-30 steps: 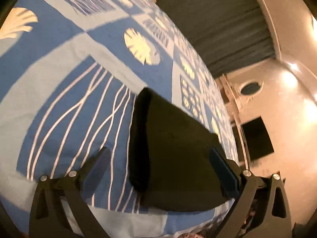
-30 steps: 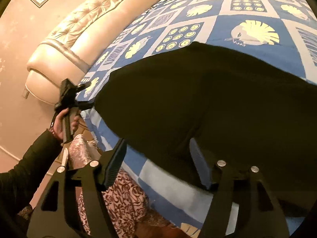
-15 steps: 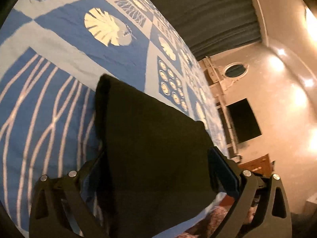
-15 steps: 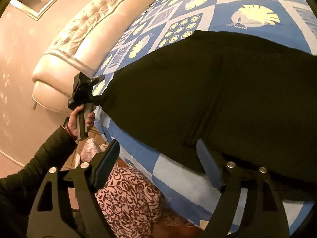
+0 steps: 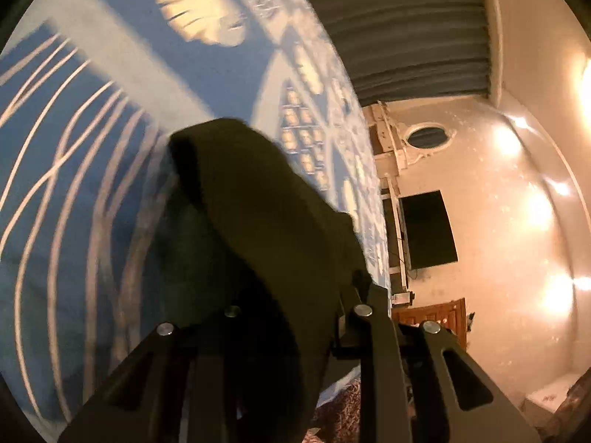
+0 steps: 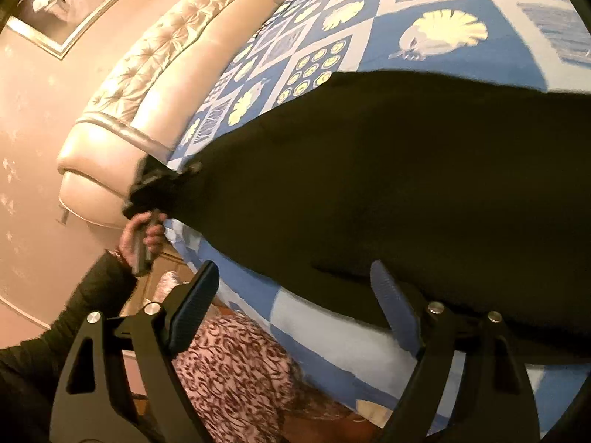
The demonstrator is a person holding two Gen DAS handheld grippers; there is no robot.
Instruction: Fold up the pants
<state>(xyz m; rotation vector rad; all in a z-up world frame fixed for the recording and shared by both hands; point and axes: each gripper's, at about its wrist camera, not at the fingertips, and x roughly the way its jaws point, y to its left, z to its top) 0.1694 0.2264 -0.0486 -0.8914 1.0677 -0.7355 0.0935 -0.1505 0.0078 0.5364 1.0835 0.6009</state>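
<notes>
Black pants (image 6: 388, 170) lie flat across a blue and white patterned bedspread (image 6: 443, 11). My left gripper (image 5: 288, 295) is shut on one end of the pants (image 5: 266, 206), which bunches up between its fingers and hides the tips. In the right wrist view that left gripper (image 6: 162, 181) grips the pants' end at the bed's edge, held by a hand. My right gripper (image 6: 295, 295) is open and empty, at the near edge of the bed, its right finger (image 6: 391, 302) against the pants' lower hem.
A tufted cream headboard (image 6: 155, 70) stands beyond the left gripper. A floral brown and white cloth (image 6: 229, 365) lies below the bed's edge. A dark curtain (image 5: 406, 26), a wall screen (image 5: 428, 229) and wooden furniture (image 5: 432, 317) lie past the far side.
My left gripper has closed on the end of the pants and lifted it, bunching the cloth. My right gripper has stayed open and shifted slightly along the bed's edge.
</notes>
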